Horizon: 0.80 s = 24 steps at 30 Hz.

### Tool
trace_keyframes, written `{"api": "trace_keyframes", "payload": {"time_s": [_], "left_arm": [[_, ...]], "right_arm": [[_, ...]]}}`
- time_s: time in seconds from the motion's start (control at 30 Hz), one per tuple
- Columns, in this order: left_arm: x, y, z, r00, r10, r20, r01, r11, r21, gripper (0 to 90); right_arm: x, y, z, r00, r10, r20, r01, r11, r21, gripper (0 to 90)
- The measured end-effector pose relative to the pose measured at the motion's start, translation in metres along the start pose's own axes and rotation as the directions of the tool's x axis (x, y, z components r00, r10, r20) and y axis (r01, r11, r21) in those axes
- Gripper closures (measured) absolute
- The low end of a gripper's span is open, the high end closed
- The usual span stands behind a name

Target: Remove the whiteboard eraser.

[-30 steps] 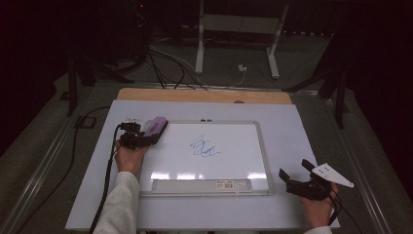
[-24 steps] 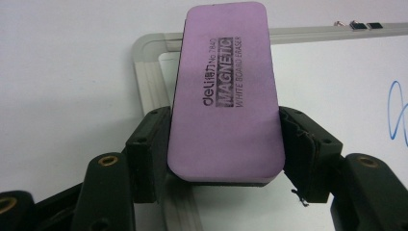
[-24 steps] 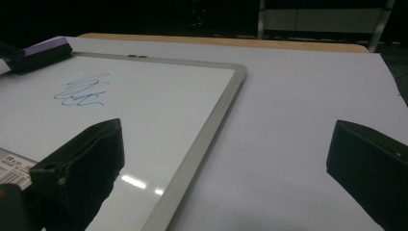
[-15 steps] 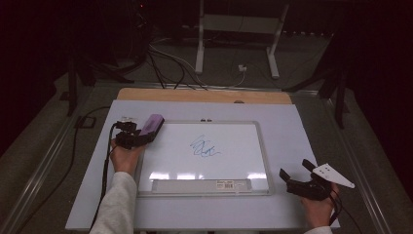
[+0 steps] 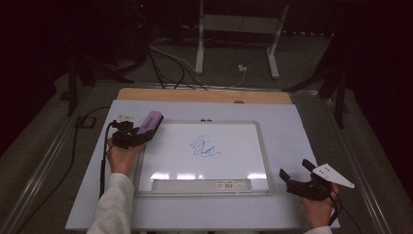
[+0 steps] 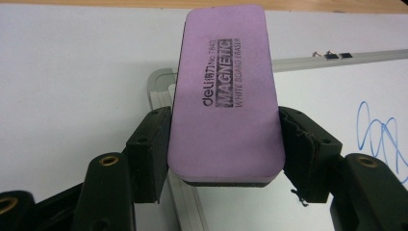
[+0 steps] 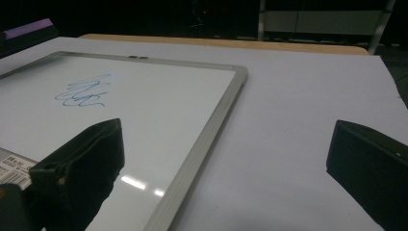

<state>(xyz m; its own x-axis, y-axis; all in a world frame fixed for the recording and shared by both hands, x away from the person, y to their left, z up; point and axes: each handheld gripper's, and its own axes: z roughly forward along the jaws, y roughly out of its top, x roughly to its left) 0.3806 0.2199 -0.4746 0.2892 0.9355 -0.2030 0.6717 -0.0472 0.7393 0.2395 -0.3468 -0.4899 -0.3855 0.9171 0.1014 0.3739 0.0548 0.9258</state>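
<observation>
A purple whiteboard eraser (image 6: 223,91) printed "MAGNETIC" sits clamped between the jaws of my left gripper (image 6: 223,144). In the high view that gripper (image 5: 134,132) hovers over the far left corner of a framed whiteboard (image 5: 243,127), the eraser (image 5: 149,123) pointing away from me. A blue scribble (image 5: 204,147) marks the board's middle; it also appears in the left gripper view, scribble (image 6: 380,132), and the right gripper view, scribble (image 7: 82,91). My right gripper (image 5: 298,173) rests open at the board's near right corner with nothing between its jaws, gripper (image 7: 226,159).
The board lies on a white table top (image 5: 302,126) with a wooden strip (image 5: 204,95) along the far edge. A label tray (image 5: 209,185) runs along the board's near side. Cables (image 5: 165,63) and a stand's legs (image 5: 234,44) lie on the floor beyond.
The left hand with the eraser has drifted slightly left and nearer, to the board's far left corner. The right gripper has stayed put.
</observation>
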Motion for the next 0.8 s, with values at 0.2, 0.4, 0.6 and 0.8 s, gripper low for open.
{"api": "trace_keyframes", "payload": {"time_s": [0.2,0.4,0.6,0.8], "left_arm": [[-0.002,0.001,-0.004,0.9999,0.008,0.011,-0.008,1.0,-0.006,41.3],[-0.005,0.002,-0.01,0.9994,0.022,0.027,-0.021,0.9995,-0.022,41.3],[-0.009,0.004,-0.014,0.9983,0.039,0.044,-0.038,0.9987,-0.033,41.2],[-0.015,0.008,-0.017,0.9964,0.058,0.062,-0.055,0.9975,-0.045,41.3]], "right_arm": [[0.0,0.0,0.0,1.0,-0.003,-0.001,0.003,1.0,0.0,0.0],[0.001,0.0,0.0,1.0,-0.004,-0.002,0.004,1.0,-0.002,0.0],[0.001,0.0,0.0,1.0,-0.005,-0.002,0.005,1.0,-0.001,0.0],[0.001,0.0,0.0,1.0,-0.004,-0.001,0.004,1.0,-0.004,0.0]]}}
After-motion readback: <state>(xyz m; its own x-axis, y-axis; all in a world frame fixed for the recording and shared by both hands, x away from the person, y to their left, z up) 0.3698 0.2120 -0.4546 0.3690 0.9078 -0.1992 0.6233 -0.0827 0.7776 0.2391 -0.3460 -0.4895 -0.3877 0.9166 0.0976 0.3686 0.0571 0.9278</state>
